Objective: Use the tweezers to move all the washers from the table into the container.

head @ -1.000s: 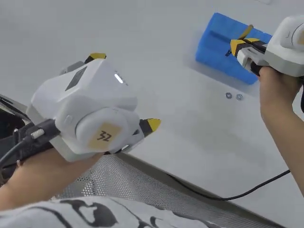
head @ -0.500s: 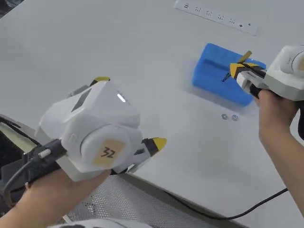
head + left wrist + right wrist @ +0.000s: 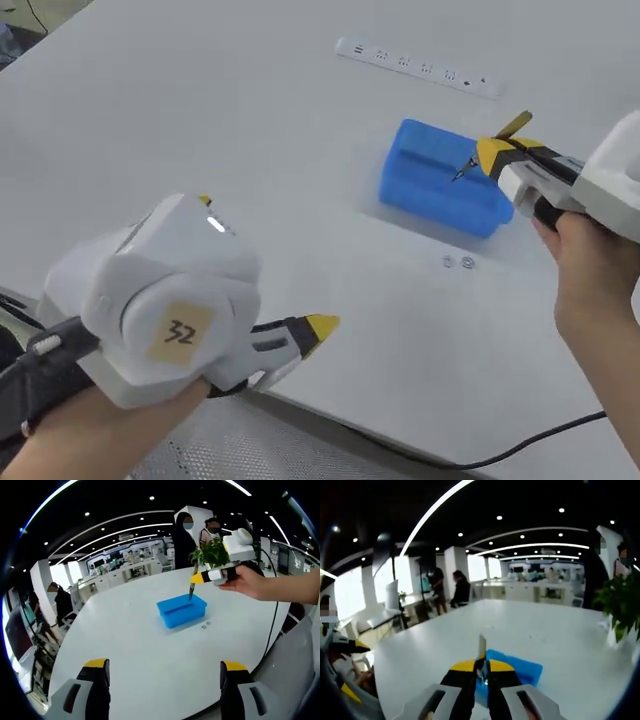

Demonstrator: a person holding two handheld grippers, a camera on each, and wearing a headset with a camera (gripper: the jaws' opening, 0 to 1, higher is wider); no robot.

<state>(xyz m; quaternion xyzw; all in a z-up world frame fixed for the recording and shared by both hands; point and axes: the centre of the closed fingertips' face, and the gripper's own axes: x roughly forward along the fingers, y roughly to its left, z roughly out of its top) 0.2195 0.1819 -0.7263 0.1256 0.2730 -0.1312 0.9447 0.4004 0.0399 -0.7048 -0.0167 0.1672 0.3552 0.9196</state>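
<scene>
**Two washers on the bench, tweezers over the container**

Right tongs are closed down on the tweezers. Their yellow tips are almost together, with the shaft pinched between them. The right gripper view, looking along the right tongs, shows the tweezers rising straight out of that narrow gap. In the head view the tweezers slant, gold end up and dark tip down over the open top of the container. Whether the tip carries anything is too small to tell.

Left tongs are spread wide and hold nothing. They hover by the near edge of the bench, well apart from the container.

The container is a blue rectangular tray resting on the white bench. In the left gripper view, the tweezers point down at its far rim. The two washers lie close together on the bench, just beside the container's near wall and outside it.

Farther out, a white power strip lies along the far side of the bench. A black cable curls at the near right edge. A green plant and several people stand in the lit hall behind.
</scene>
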